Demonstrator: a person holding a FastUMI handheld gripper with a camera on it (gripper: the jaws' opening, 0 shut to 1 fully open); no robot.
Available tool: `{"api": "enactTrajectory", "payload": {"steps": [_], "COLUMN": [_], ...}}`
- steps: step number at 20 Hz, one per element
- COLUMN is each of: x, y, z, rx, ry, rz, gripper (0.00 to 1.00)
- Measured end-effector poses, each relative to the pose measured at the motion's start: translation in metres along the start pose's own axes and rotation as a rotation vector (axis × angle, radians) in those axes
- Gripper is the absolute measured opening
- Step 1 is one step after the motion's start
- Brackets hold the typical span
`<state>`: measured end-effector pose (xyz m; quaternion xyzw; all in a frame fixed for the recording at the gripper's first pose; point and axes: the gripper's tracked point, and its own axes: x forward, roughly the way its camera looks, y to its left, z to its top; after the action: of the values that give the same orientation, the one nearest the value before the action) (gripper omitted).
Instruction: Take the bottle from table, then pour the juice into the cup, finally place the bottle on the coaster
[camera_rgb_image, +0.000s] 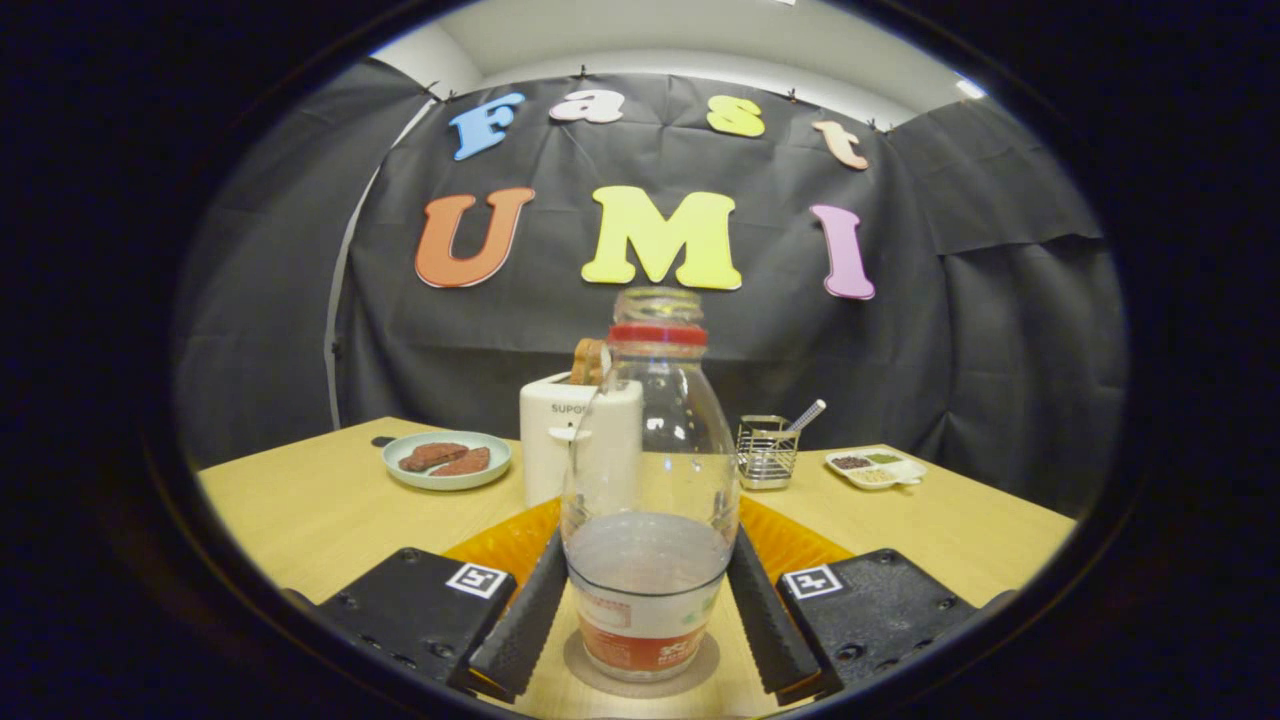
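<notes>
I hold the gripper (648, 610) level with the clear plastic bottle (648, 500), which I take as my landmark. It has a red neck ring and a red-and-white label, stands upright on the light wooden table (300, 510), and is filled to about a third with greyish liquid. No cap is visible on its open mouth.

My fingers (520, 625) flank the bottle's lower body, one on each side. They appear to touch or very nearly touch its walls, but I cannot tell whether both are pressing. I judge the opening as narrowed to roughly the bottle's width.

Directly behind the bottle lies an orange round mat (500, 545), probably the coaster. Further behind, to one side, stands a white toaster (560, 440) with a slice in its slot. Beyond that is a pale green plate (447, 462) with brown pieces. On the other side are a wire utensil holder (766, 452) and a small white divided dish (875, 467). I see no cup.

Step in hand: taking the bottle. The next move calls for a confirmed firm squeeze, then a straight lift keeping the open mouth upright. The cup must be located before any tilt.
</notes>
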<state>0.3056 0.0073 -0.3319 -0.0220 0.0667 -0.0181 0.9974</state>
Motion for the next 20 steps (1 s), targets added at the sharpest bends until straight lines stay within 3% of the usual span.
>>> {"api": "enactTrajectory", "payload": {"steps": [6, 20], "x": [-0.007, -0.058], "y": [0.000, 0.002], "z": [0.014, 0.090], "rx": [0.012, -0.045], "ry": [-0.034, -0.138], "rz": [-0.002, 0.009], "gripper": [1.00, 1.00]}}
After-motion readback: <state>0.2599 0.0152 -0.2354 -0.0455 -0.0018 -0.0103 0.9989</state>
